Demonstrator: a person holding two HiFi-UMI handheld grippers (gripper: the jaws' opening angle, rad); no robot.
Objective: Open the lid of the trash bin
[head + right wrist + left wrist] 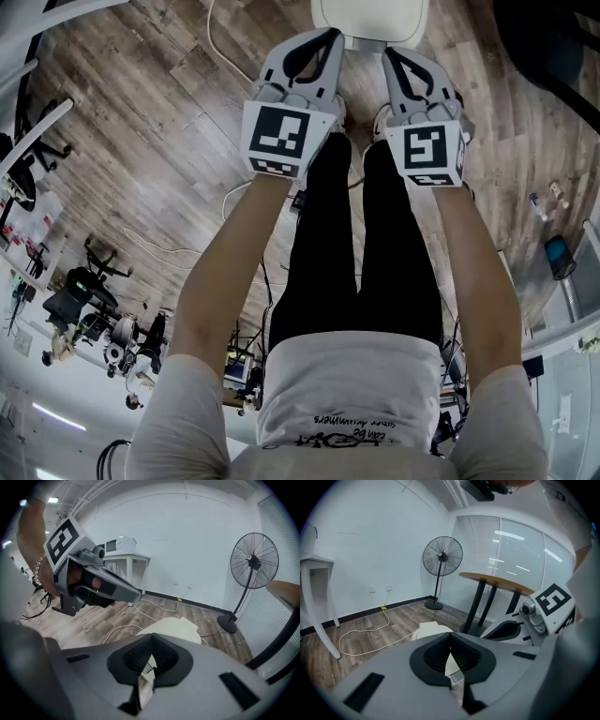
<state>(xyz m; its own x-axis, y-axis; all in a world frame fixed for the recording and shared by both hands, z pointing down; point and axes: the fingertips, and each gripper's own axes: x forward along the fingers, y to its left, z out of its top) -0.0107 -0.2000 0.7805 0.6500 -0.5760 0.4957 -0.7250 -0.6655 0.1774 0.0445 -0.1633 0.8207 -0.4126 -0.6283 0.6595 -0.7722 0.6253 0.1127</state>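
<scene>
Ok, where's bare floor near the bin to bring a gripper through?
Bare boards run from the trash bin to the wall, crossed only by a white cable. Beyond the bin it is crowded: fan stand, table legs.

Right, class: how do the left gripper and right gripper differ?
The left gripper carries its marker cube tilted; the right gripper carries its squarer. Their marker patterns differ too, left gripper against right gripper. Both have jaws shut on nothing, aimed at the trash bin lid.

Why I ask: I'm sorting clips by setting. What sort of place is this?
Probably an office or workshop room, indoors: a wood-plank floor, a pedestal fan beside a window with blinds, a wooden-topped desk, and a cable trailing across the floor.
</scene>
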